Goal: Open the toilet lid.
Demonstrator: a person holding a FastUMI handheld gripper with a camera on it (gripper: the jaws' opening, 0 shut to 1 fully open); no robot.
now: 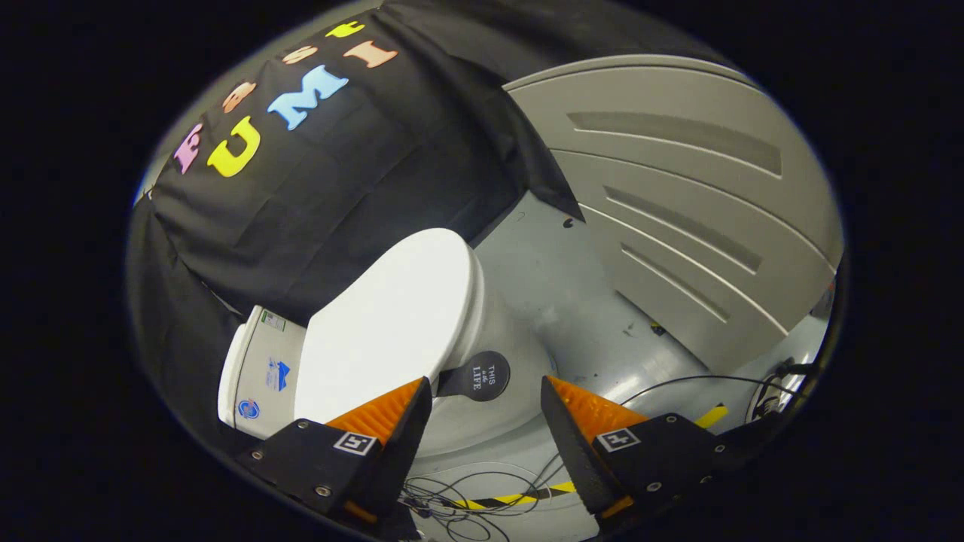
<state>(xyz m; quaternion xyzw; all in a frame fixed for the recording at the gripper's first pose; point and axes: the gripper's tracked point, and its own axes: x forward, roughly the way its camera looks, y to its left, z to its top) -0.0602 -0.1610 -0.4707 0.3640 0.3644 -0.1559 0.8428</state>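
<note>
While the toilet lid [392,324] lies flat and closed on the white toilet [489,339], the task is not yet begun in effect. The claw [486,403] hovers with its fingers wide apart, holding nothing, and the front edge of the lid is just ahead of them, a little toward the left finger. A dark round handle tab [476,375] sticks out from the lid between the fingertips. Gripping and lifting are both left, I judge.

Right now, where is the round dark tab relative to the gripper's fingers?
The dark tab sticks out from the closed toilet lid's front edge, between and just ahead of the open gripper.
</note>
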